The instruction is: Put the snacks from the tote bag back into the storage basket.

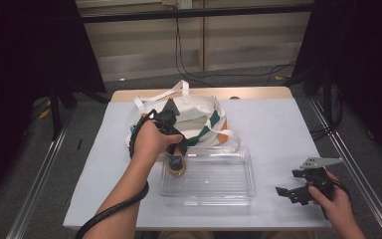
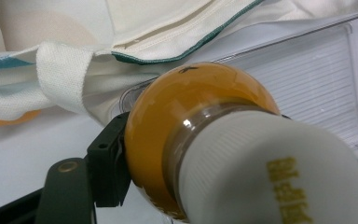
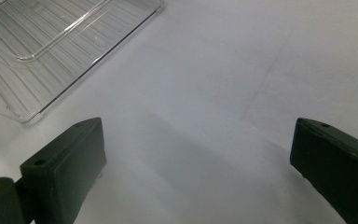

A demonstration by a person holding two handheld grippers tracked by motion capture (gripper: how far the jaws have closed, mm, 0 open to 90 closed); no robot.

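Left claw (image 1: 175, 155) clamping bottle (image 2: 200, 140), lowering it into tray (image 1: 238, 191) left end, frame centre. Next: releasing, retracting toward bag (image 1: 199, 117). Right claw (image 1: 298, 186) idling apart, lower right.

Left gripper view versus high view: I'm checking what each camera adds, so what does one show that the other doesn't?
The left gripper view alone shows the bottle's white cap with gold lettering, and a jaw pad pressed on the amber bottle.

The high view alone shows the whole table, the right gripper resting open near its right edge, and the left gripper with its hand.

Both show the bottle at the clear tray's left end, with the cloth bag behind it.
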